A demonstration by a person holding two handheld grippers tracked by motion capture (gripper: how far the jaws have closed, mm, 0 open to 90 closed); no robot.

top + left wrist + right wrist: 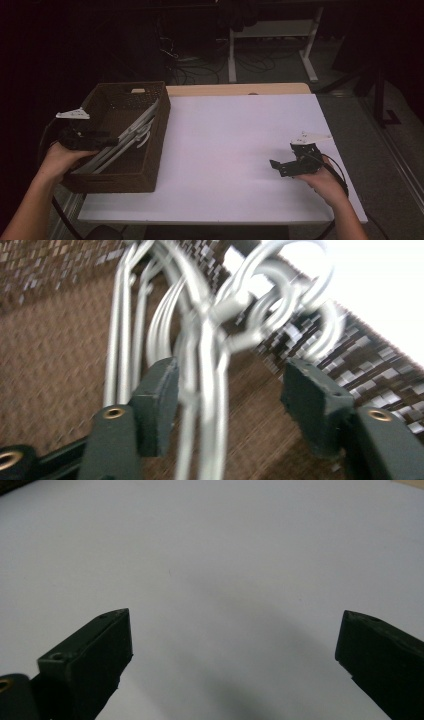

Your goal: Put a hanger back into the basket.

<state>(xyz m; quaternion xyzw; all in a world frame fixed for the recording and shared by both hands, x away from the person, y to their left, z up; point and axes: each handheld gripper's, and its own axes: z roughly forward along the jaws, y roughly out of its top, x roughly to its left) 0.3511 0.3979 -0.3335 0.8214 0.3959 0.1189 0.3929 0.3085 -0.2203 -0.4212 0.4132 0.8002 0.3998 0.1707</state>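
Note:
A brown woven basket (pixel 116 183) stands on the left end of the white table (pixel 230 135). Several white hangers (pixel 138 129) lie in it, leaning against its right wall. My left gripper (pixel 109 140) reaches into the basket from its left side. In the left gripper view its jaws stand apart around the hangers' necks (pixel 210 390), the hooks (pixel 280 295) lie beyond them, and my left gripper (pixel 230 370) is open, its pads not pressing. My right gripper (pixel 277 167) rests at the table's right side, and in its own view this right gripper (pixel 235 625) is open over bare tabletop (pixel 200 540).
A wooden strip (pixel 240 89) runs along the table's far edge. Behind it on the dark floor are a white desk frame (pixel 310 55) and loose cables (pixel 200 70). The basket's front left corner hangs near the table's left edge.

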